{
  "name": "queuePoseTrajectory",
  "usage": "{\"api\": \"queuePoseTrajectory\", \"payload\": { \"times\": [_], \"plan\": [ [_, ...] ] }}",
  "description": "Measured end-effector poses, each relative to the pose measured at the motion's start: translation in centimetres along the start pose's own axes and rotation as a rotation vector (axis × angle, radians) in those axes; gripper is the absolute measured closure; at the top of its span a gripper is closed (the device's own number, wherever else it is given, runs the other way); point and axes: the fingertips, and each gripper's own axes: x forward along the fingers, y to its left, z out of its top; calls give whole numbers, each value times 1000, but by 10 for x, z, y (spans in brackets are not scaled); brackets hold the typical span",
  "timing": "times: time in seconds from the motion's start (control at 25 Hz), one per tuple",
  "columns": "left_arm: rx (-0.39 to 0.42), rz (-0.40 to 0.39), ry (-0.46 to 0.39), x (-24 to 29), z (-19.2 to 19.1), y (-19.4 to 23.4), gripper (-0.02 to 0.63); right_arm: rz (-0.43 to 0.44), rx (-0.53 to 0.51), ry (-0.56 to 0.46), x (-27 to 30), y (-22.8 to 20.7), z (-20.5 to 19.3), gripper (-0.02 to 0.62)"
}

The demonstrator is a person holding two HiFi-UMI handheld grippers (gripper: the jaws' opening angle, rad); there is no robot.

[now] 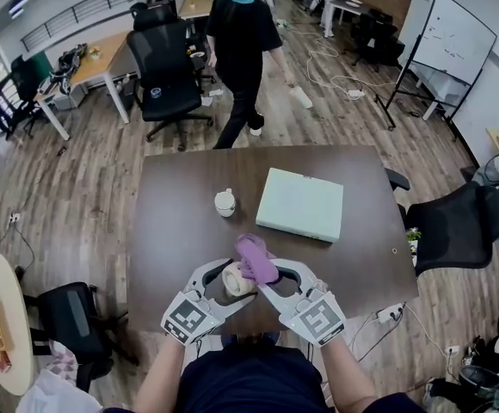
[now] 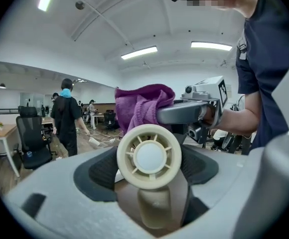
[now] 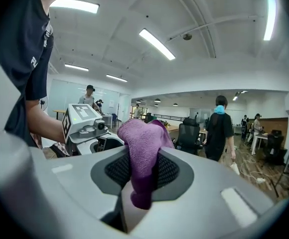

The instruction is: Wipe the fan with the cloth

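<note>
The person stood at the near edge of the dark brown worktop [image 1: 181, 196] with both tools raised just above it, close to the body. That looked deliberate: with the work held in mid-air, one piece could be turned against the other without the surface getting in the way.

The left tool [image 1: 225, 280] was closed on a small cream plastic handheld fan [image 1: 237, 279]. Its jaws pinched the fan's stem just below the round grille, so the face pointed back along the tool and stood free for wiping. The right tool [image 1: 267, 275] was clamped on a purple fleecy cloth [image 1: 256, 259], gripped at mid-fold so that a bunched wad stuck out past the jaw tips and a tail hung below them.

The two tools came in towards each other, tips nearly meeting. The cloth lay over the top and far side of the fan's head, and as far as I could tell it was touching the rim. From the left tool's view the grille face was uncovered, so I judged the wiping was on the edge and back.

Farther out on the worktop, a white cup [image 1: 224, 202] and a pale green flat box [image 1: 301, 203] sat well clear of the work.
</note>
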Motion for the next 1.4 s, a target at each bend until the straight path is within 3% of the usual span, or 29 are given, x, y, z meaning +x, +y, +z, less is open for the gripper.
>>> {"api": "queuePoseTrajectory", "payload": {
  "times": [0.24,0.44,0.64,0.92,1.12,1.28,1.4],
  "plan": [
    [3,57,12,-8,2,14,235,31,-130,59,4,14,7,497],
    [-22,90,15,-15,1,24,235,77,-134,52,6,21,12,497],
    [-152,85,-146,-27,16,30,235,122,-37,-9,0,21,16,497],
    [-313,-4,-360,-43,45,32,235,89,-7,7,4,15,10,497],
    [-402,-102,-468,-47,60,27,235,42,-26,47,11,11,7,497],
    [-496,-204,-522,-50,66,22,235,-44,-163,86,21,8,7,497],
    [-543,-239,-537,-50,66,21,235,-86,-248,108,27,5,11,497]
  ]
}}
